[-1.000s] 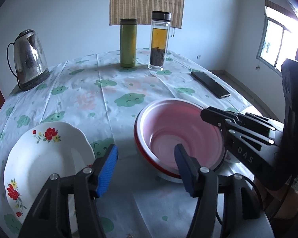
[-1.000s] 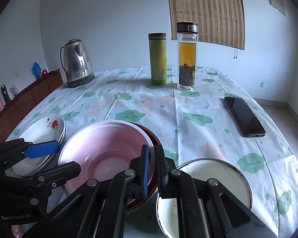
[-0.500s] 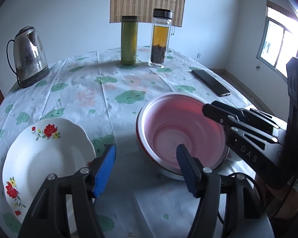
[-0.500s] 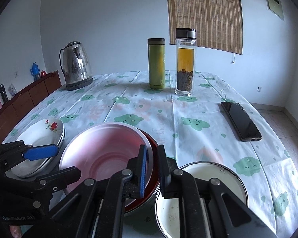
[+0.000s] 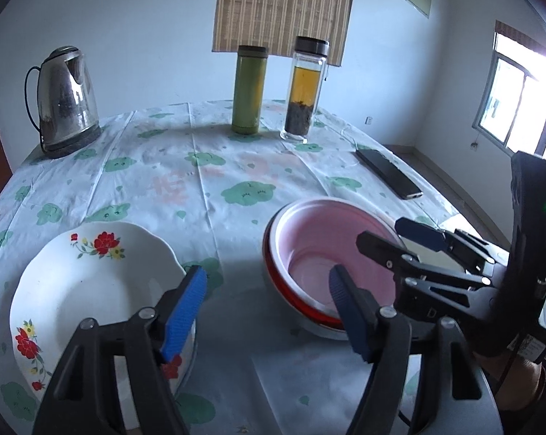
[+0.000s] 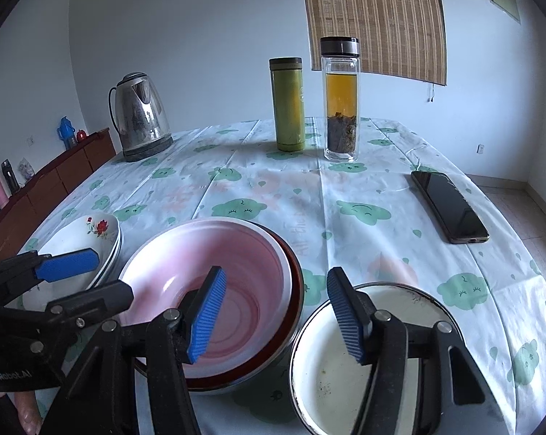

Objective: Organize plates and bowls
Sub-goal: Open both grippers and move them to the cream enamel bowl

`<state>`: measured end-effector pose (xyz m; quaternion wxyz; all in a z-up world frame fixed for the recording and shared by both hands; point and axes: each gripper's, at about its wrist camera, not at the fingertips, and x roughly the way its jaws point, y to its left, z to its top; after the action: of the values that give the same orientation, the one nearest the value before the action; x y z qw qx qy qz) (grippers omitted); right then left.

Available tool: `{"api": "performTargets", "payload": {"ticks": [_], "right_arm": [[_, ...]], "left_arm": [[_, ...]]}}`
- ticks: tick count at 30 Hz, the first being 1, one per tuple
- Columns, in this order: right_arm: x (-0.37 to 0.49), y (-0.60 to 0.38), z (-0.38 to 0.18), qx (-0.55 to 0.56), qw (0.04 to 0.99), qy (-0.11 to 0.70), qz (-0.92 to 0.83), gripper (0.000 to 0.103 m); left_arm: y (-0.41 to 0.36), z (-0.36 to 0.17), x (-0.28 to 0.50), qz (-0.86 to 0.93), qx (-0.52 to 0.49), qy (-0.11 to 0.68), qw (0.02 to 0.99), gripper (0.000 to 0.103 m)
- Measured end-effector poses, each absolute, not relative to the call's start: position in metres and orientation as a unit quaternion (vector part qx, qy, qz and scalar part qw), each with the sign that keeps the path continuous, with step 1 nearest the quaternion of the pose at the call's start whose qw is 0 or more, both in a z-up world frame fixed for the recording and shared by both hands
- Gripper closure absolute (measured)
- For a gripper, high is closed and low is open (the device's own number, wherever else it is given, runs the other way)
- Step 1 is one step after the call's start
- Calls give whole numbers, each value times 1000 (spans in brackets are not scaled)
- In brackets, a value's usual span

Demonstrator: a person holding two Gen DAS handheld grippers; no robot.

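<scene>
At the near edge of the table point(image 6: 363, 195), the pink bowl point(image 6: 236, 275) already sits nested in the red bowl point(image 6: 294, 272); flowered plates point(image 5: 91, 282) are stacked. Left gripper point(image 5: 265, 308) and right gripper point(image 6: 273, 315) gape empty; the white bowl point(image 6: 331, 369) remains apart.

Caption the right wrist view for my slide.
Right gripper open above pink bowl nested in red bowl, white enamel bowl alongside.
</scene>
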<state>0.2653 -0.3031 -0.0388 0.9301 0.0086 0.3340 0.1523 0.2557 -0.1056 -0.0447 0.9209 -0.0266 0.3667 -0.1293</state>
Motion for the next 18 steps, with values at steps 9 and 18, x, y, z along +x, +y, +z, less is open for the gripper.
{"api": "performTargets", "payload": {"ticks": [9, 18], "right_arm": [[262, -292, -43, -3, 924, 339, 177, 43], [265, -282, -43, -11, 921, 336, 196, 44]], "left_arm": [[-104, -46, 259, -128, -30, 370, 920, 30], [-102, -47, 257, -120, -34, 367, 922, 30]]}}
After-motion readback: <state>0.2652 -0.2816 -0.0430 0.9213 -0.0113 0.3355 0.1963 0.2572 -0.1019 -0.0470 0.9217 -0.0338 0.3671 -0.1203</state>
